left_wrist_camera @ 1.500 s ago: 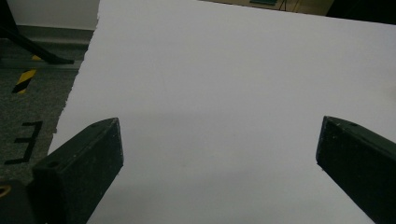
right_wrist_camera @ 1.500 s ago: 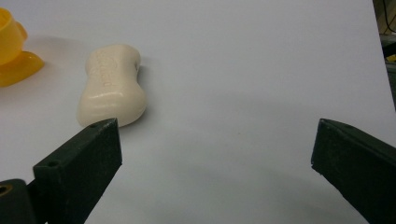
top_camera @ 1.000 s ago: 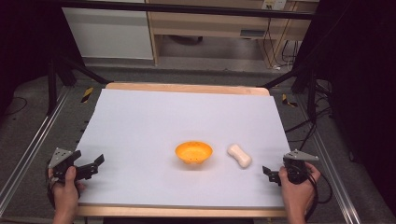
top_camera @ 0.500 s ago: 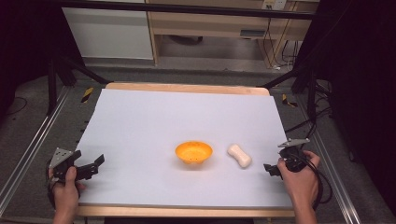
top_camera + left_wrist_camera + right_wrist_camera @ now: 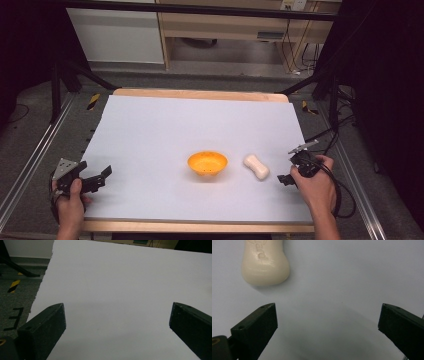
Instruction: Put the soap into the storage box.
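On the white surface (image 5: 200,125) an orange bowl (image 5: 207,163) sits near the middle, with a cream soap bar (image 5: 256,167) just beside it. The right gripper (image 5: 289,178) hovers near the bar, jaws apart and empty. The left gripper (image 5: 95,179) rests at the surface's near left edge, jaws apart too.

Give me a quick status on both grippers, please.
Left gripper open, empty. Right gripper open beside cream waisted soap bar. Orange bowl empty; nothing in the way.
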### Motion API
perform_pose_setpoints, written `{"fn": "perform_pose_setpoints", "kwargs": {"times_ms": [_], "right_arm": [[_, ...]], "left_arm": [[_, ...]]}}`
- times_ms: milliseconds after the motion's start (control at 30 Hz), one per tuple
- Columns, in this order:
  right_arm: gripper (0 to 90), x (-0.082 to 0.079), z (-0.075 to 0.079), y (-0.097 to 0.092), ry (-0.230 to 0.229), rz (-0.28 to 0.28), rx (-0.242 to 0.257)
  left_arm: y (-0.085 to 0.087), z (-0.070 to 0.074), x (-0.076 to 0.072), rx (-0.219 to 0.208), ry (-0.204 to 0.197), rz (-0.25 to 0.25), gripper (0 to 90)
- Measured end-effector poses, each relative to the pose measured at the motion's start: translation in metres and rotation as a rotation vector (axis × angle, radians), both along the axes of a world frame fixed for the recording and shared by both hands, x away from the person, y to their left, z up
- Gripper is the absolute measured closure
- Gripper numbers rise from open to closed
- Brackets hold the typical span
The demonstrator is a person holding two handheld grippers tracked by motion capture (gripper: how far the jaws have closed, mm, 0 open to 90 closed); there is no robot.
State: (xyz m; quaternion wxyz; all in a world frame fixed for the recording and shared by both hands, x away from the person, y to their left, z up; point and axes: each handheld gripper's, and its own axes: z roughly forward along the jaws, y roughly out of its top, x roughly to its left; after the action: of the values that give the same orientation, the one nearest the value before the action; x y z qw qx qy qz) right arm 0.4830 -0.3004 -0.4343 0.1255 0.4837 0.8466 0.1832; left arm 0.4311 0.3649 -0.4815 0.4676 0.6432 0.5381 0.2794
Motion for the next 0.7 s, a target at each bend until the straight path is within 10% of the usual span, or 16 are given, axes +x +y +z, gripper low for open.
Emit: {"fn": "perform_pose_setpoints", "kwargs": {"times_ms": [700], "right_arm": [[4.6, 0.022, 0.003, 0.036, 0.079, 0.064, -0.014]], "left_arm": [[0.0, 0.0, 0.001, 0.002, 0.003, -0.002, 0.2]]}}
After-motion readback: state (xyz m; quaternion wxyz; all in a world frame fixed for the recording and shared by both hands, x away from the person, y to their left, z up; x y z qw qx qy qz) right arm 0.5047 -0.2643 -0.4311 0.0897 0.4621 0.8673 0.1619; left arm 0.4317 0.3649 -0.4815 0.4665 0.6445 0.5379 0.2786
